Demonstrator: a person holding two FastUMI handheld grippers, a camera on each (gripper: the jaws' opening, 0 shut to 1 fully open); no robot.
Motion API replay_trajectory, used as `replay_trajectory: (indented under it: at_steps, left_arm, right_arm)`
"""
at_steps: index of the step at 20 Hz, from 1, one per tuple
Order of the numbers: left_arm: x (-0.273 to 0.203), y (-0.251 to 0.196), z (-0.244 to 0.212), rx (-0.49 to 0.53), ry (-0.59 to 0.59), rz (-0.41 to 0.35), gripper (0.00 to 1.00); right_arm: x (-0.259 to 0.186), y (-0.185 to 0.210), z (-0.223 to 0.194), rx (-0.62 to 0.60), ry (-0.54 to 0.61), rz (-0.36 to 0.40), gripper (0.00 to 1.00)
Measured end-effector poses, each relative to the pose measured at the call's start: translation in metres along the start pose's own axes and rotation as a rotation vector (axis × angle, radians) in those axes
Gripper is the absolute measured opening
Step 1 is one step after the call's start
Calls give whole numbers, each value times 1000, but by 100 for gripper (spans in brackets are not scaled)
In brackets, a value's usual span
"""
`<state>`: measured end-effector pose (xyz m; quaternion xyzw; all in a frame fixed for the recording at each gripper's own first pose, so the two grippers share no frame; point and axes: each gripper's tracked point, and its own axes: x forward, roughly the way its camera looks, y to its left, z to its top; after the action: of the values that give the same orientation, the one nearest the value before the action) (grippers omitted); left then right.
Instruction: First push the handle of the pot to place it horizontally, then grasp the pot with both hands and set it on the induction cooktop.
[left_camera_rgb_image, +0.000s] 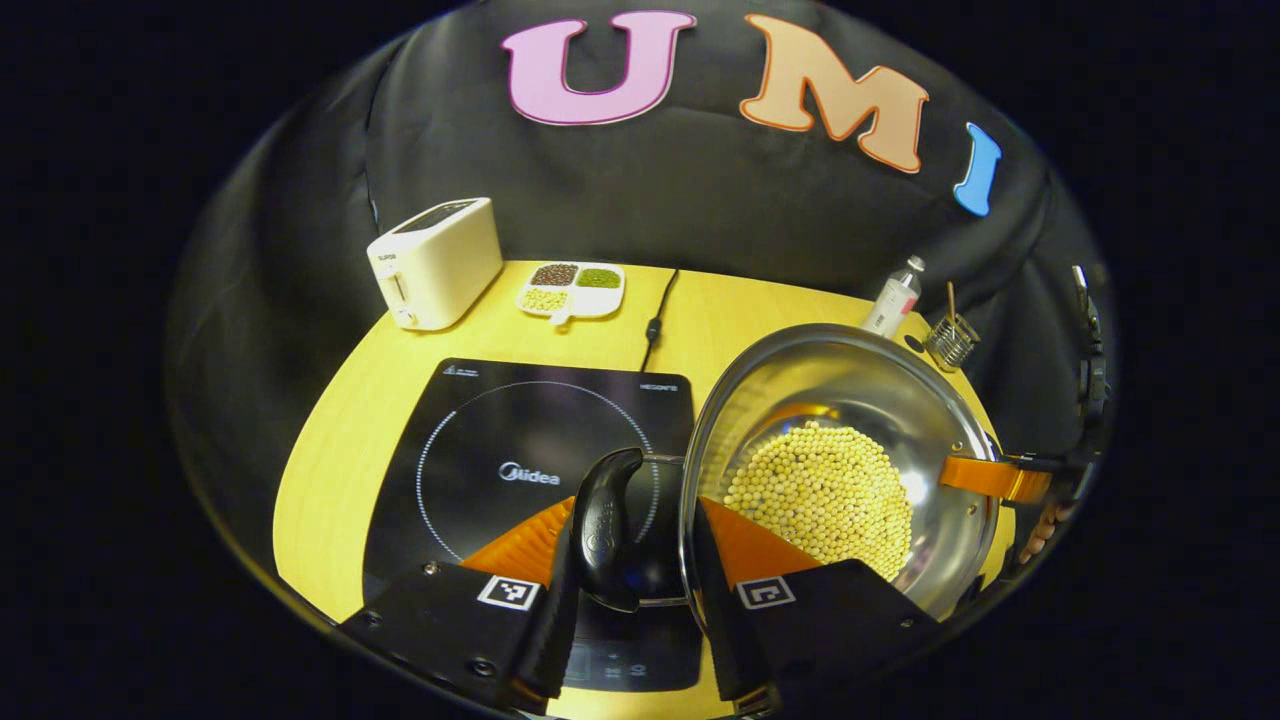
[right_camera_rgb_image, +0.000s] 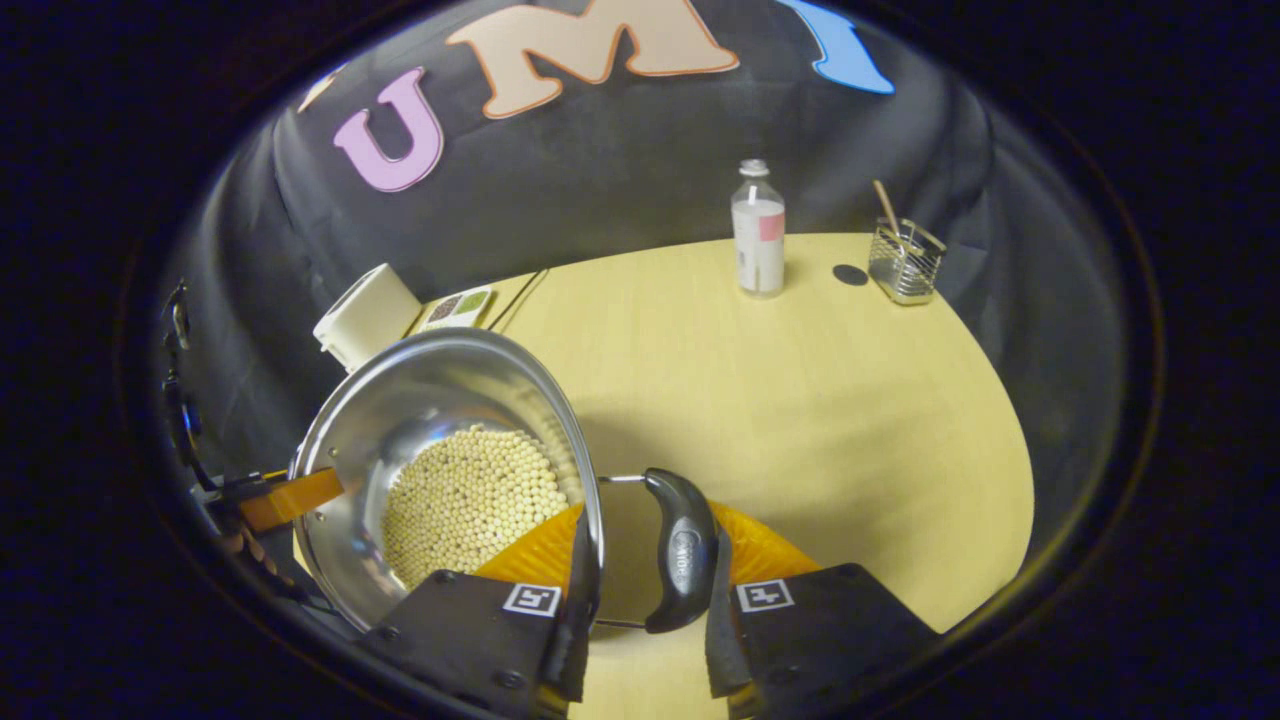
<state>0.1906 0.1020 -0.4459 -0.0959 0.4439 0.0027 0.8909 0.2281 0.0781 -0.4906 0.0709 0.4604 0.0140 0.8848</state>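
Left gripper (left_camera_rgb_image: 632, 560) clamps one black pot handle (left_camera_rgb_image: 605, 530); right gripper (right_camera_rgb_image: 640, 590) clamps the opposite handle (right_camera_rgb_image: 680, 550). The bean-filled pot (left_camera_rgb_image: 830, 470) hangs right of the cooktop (left_camera_rgb_image: 520, 440). Toaster (left_camera_rgb_image: 435, 262) stands far left on the counter (left_camera_rgb_image: 340, 440).

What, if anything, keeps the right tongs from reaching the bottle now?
Probably not yet: the table toward the bottle lies bare, but the right tongs look clamped over the rim and handle of the pot, carrying it.
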Motion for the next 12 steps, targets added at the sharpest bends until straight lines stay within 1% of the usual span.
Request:
replay_trajectory:
  at_steps: [1,2,3,4,6,7,9,10,11,12]
  left_arm:
    - [3,13,-1,-1,6,-8,57]
    - [6,27,-1,1,14,-20,57]
    - [10,40,1,6,14,-38,57]
    - [13,53,5,9,19,-56,59]
    - [20,81,10,18,24,-86,59]
    - [26,94,15,26,20,-100,57]
    - [35,118,17,31,28,-119,58]
    - [38,130,19,30,33,-120,57]
    - [39,142,17,26,48,-118,58]
    - [39,152,18,25,42,-119,57]
  right_arm:
    - [3,11,-4,1,3,-10,43]
    - [4,25,-7,6,7,-23,49]
    - [5,39,-9,6,4,-39,49]
    - [6,53,-11,7,2,-55,43]
    - [10,82,-15,14,3,-82,43]
    - [13,96,-16,18,1,-95,49]
    - [22,120,-18,20,1,-117,49]
    - [26,133,-22,27,13,-123,49]
    - [28,145,-24,27,24,-128,49]
    - [32,156,-24,15,22,-126,49]
